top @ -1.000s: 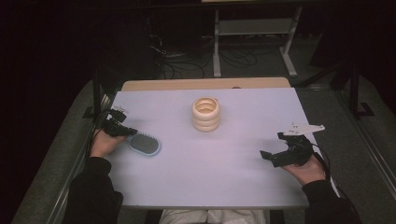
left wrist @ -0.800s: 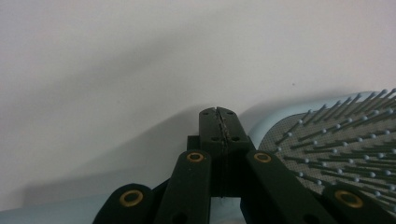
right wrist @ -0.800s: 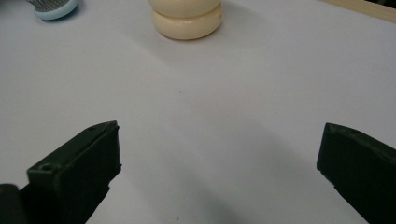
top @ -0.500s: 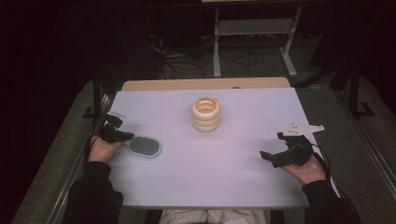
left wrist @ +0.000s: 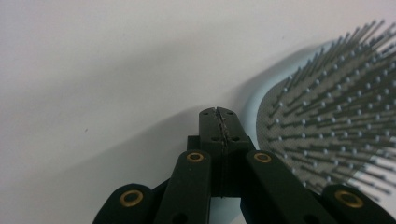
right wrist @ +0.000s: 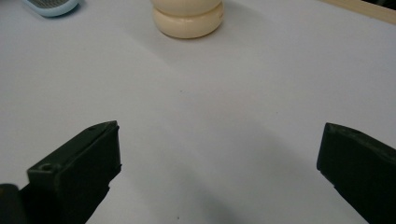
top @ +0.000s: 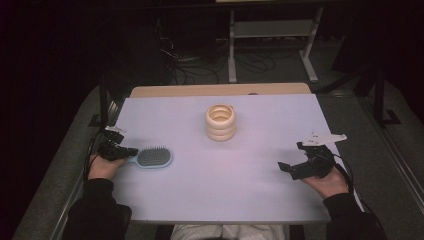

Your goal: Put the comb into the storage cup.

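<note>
Hairbrush (top: 152, 157), light blue, bristles up: lies at table's (top: 250, 200) left edge. Left gripper (left wrist: 218, 116): jaws pressed together, apparently on the brush handle, though contact is hidden. Right gripper (right wrist: 219, 158): jaws wide apart, empty. Cream ring stack (top: 220, 122): table centre.

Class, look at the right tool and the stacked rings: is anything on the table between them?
Nothing visible. Bare table lies between the open right tool and the rings; the brush lies off at the far left.
</note>
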Available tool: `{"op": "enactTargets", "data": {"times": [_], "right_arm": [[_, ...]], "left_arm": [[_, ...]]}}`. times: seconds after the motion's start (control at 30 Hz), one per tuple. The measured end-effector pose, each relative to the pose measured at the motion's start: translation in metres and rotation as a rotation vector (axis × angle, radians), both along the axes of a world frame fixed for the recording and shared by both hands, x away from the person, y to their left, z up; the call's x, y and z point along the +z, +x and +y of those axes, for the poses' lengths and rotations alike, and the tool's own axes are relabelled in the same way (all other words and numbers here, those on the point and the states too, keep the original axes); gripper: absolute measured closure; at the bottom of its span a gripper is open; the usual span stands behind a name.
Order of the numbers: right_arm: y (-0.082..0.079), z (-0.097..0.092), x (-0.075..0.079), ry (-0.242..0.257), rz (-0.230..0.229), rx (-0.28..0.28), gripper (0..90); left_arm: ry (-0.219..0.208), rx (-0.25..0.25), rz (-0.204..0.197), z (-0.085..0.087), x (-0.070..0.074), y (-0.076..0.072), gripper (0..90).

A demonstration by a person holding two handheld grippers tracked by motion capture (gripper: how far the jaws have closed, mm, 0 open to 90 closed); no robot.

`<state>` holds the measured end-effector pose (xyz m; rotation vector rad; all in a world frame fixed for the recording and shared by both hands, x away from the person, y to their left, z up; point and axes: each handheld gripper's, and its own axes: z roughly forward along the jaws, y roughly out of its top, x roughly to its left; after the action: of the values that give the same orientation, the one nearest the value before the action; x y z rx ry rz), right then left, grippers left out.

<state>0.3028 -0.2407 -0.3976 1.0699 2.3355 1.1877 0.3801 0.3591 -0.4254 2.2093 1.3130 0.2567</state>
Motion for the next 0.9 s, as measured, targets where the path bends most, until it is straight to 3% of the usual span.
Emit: {"op": "enactTargets", "data": {"times": [0.13,0.23,0.47,0.57,0.9], "right_arm": [[0.000,0.001,0.000,-0.006,0.000,0.003,0.0],[0.000,0.002,-0.001,-0.009,0.002,0.003,0.0],[0.000,0.002,-0.001,-0.011,0.005,0.005,0.0],[-0.001,0.002,-0.001,-0.011,0.005,0.005,0.0],[-0.001,0.002,-0.001,-0.011,0.006,0.007,0.0]], "left_arm": [[0.044,-0.017,-0.002,-0.004,0.003,-0.005,90.0],[0.095,-0.041,0.022,-0.006,0.001,-0.006,90.0],[0.119,-0.079,0.025,-0.007,0.005,-0.012,90.0],[0.193,-0.123,0.047,-0.012,0.005,-0.016,89.7],[0.211,-0.152,0.032,-0.012,0.012,-0.023,89.6]]}}
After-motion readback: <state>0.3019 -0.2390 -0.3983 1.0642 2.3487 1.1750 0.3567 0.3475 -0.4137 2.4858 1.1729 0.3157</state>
